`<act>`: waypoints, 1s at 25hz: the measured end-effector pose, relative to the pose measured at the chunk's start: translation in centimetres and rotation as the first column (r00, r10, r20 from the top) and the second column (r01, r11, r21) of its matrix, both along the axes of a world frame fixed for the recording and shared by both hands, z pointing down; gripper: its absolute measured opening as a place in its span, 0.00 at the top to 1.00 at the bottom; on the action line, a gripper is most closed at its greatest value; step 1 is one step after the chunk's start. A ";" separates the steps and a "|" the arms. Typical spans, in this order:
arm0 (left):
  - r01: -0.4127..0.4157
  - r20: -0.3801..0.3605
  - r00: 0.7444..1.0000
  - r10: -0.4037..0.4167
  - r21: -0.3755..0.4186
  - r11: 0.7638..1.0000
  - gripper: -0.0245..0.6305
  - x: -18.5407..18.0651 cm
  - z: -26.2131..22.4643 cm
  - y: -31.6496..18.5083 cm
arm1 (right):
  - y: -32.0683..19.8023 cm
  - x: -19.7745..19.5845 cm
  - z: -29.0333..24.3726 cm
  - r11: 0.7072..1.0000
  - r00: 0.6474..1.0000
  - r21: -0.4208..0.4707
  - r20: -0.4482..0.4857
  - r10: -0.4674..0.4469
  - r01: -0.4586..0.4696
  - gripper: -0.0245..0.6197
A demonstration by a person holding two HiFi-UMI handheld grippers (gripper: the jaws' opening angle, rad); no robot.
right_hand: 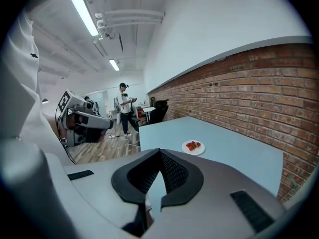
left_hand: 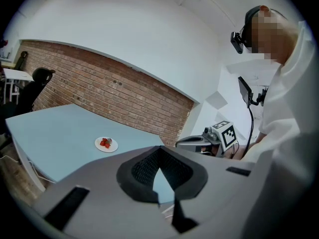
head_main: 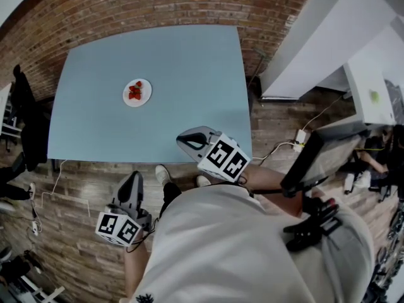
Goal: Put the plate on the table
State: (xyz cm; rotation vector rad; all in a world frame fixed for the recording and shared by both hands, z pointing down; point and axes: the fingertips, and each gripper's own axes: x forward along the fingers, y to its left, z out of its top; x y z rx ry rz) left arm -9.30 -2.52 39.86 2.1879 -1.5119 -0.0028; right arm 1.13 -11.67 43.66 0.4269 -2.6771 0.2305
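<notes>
A small white plate [head_main: 137,93] with red strawberries on it sits on the light blue table [head_main: 189,74], left of the middle. Both grippers are off the table, near its front edge and far from the plate. My left gripper [head_main: 132,182] hangs over the floor in front of the table, jaws shut and empty. My right gripper [head_main: 184,138] hovers at the table's front right corner, shut on nothing. The left gripper view has the plate [left_hand: 106,144] beyond my left gripper [left_hand: 160,158], with the right gripper [left_hand: 209,141] to the right. The right gripper view shows the plate [right_hand: 193,146] ahead of the right gripper [right_hand: 159,157].
A brick wall [head_main: 158,5] runs behind the table. A black office chair [head_main: 28,125] stands at the table's left end. White desks [head_main: 366,87] and floor cables [head_main: 297,141] lie to the right. A person [right_hand: 124,111] stands far off in the room.
</notes>
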 end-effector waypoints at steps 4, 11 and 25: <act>-0.001 -0.002 1.000 0.001 0.004 1.000 0.96 0.9 -0.1 0.3 | 0.7 0.7 -0.3 1.000 1.000 0.000 0.000 -0.013 0.013 0.95; 0.008 0.002 1.000 -0.008 0.004 1.000 0.96 1.1 0.0 0.8 | 1.3 1.0 -0.6 0.999 1.000 0.016 0.001 -0.028 0.028 0.95; 0.003 0.000 1.000 -0.003 -0.008 1.000 0.96 0.3 0.2 -0.1 | 0.7 0.0 -0.4 0.999 0.999 0.017 -0.005 -0.040 0.040 0.95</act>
